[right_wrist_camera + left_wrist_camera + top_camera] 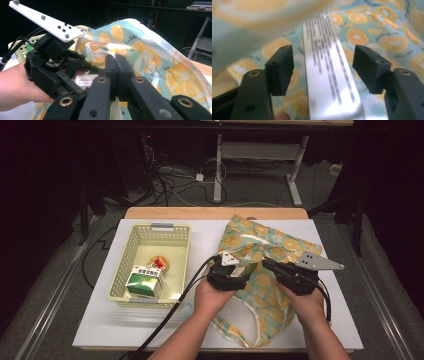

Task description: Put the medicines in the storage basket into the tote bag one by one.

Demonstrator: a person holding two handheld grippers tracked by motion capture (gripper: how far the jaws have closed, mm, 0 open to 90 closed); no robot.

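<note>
The orange-slice print bag [260,270] lies on the white worktop [100,320], right of the yellow basket [150,265], its long axis running from the near edge toward the far right corner. The right claw [116,62] is clamped on the bag's rim, holding the mouth up. The left claw [323,67] reaches inside with jaws apart; a silver box [329,75] lies lengthwise between them, untouched.

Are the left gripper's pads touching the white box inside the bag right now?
Apart. The left gripper view shows both pads standing clear of the white box, with bag fabric visible in each gap.
</note>
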